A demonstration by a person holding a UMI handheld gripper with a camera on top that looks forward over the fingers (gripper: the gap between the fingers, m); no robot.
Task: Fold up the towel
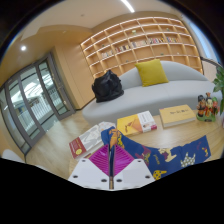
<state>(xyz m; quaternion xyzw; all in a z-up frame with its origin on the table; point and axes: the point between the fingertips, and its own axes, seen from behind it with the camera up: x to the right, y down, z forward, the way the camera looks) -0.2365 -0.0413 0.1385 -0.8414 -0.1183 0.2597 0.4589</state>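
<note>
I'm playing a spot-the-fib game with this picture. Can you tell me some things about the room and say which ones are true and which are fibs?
1. A yellow cushion sits on the sofa. True.
2. The bag on the sofa is bright red. False: it is black.
3. The gripper is clamped on a blue cup. False: there is no cup; its fingers are close together over the patterned towel on the table, and whether they pinch it cannot be seen.
4. Shelves cover the wall behind the sofa. True.
5. The table holds nothing but the towel. False: books and a flat yellow box lie beyond it.
</note>
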